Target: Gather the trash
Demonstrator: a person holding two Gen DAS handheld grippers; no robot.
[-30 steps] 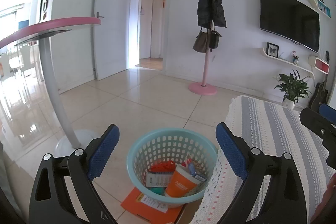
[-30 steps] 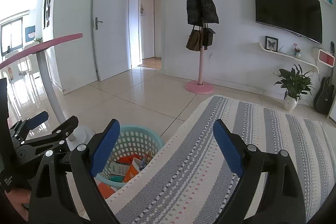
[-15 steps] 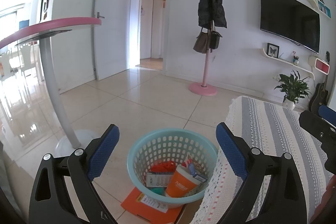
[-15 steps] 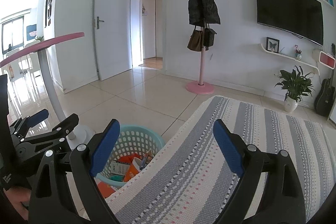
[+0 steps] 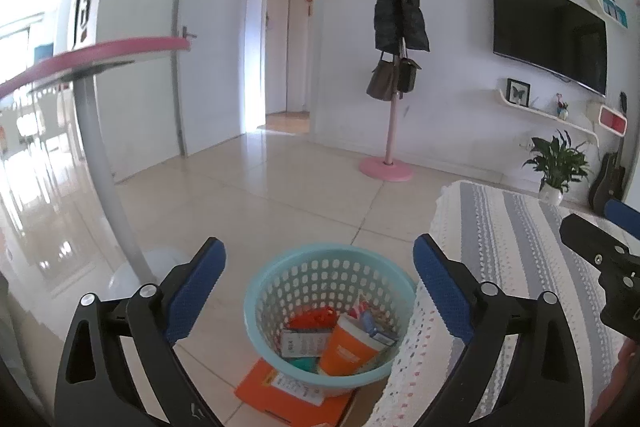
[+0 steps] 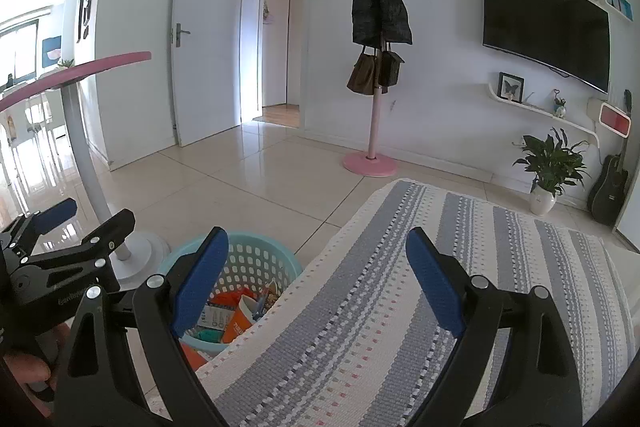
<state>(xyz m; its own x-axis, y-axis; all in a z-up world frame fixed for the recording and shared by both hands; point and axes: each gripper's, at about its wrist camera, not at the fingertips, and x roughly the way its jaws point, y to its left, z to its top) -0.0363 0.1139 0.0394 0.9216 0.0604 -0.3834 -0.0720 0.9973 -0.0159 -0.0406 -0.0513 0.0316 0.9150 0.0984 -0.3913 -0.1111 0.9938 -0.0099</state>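
Note:
A light blue perforated basket (image 5: 280, 291) stands on the floor beside the cloth-covered table; it also shows in the right wrist view (image 6: 256, 255). It holds an orange cup (image 5: 346, 347), a white packet (image 5: 302, 341) and other wrappers. My left gripper (image 5: 320, 283) is open and empty, held above and in front of the basket. My right gripper (image 6: 316, 279) is open and empty over the striped tablecloth (image 6: 440, 307), near its left edge. Each gripper shows at the side of the other's view.
An orange booklet (image 5: 280, 393) lies on the floor under the basket. A pink-topped table on a grey post (image 5: 100, 163) stands to the left. A coat rack (image 5: 394, 87), a potted plant (image 5: 556, 167) and a guitar (image 6: 610, 183) stand by the far wall.
Both views have shifted very slightly. The basket, its contents and both open grippers look the same.

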